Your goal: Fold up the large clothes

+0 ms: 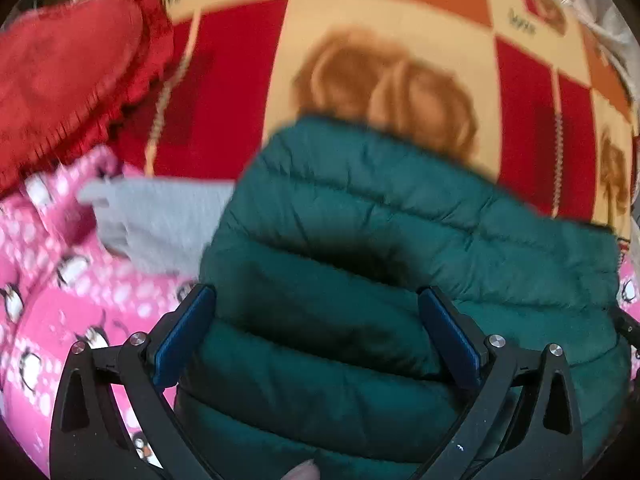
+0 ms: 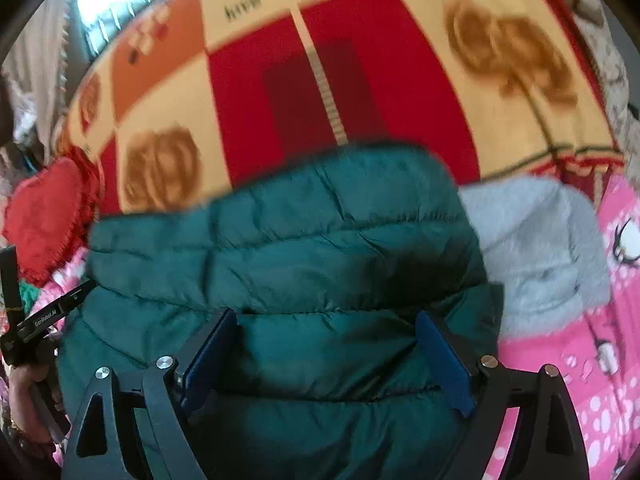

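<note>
A dark green quilted puffer jacket (image 1: 392,264) lies bunched on the bed and fills the lower middle of both views (image 2: 304,264). My left gripper (image 1: 316,320) is open, its blue-padded fingers standing wide apart over the jacket's padded folds. My right gripper (image 2: 326,344) is open too, its fingers spread over the jacket's near part. Whether the pads touch the cloth cannot be told. A grey fleece piece (image 2: 536,256), perhaps the jacket's lining or hood, lies to the right of the jacket; in the left wrist view the grey piece (image 1: 160,220) lies to the left.
A red, orange and cream patterned blanket (image 1: 384,32) covers the bed beyond the jacket (image 2: 360,80). A pink penguin-print cloth (image 1: 60,304) lies beside the jacket (image 2: 592,360). A red fringed cushion (image 1: 68,80) sits at far left (image 2: 44,216). The left gripper's body (image 2: 36,328) shows at the left edge.
</note>
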Tool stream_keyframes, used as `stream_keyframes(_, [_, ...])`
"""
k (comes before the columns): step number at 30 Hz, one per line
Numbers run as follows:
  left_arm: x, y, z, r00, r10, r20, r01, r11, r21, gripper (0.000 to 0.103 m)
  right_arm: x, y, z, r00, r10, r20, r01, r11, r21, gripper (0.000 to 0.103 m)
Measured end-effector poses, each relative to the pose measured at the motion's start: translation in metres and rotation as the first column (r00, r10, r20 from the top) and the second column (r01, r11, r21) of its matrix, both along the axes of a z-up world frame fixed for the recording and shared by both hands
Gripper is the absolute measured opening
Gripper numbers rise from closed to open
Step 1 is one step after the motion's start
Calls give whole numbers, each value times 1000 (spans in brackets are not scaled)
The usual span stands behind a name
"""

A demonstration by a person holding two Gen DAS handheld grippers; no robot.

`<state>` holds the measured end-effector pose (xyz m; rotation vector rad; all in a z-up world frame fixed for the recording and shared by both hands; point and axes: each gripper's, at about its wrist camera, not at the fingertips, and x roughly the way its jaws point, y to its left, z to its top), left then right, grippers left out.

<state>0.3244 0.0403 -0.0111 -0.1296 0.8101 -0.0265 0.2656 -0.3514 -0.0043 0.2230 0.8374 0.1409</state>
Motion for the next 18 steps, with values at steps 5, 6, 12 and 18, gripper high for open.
stream_keyframes(5, [2, 0, -11, 998, -30, -55, 29, 1000, -10, 103, 5, 5, -11, 999, 20, -42, -22, 999, -44, 103])
stream_keyframes(6, [2, 0, -13, 997, -35, -64, 34, 999, -14, 103, 6, 4, -12, 998, 24, -52, -26, 999, -34, 103])
stream_keyframes(12, [-1, -3, -17, 996, -54, -68, 55, 998, 8, 103, 3, 4, -17, 999, 33, -33, -34, 999, -31, 103])
stream_keyframes(18, [0, -3, -17, 997, -53, -63, 54, 998, 11, 103, 2, 6, -19, 1000, 31, -4, -31, 998, -57, 103])
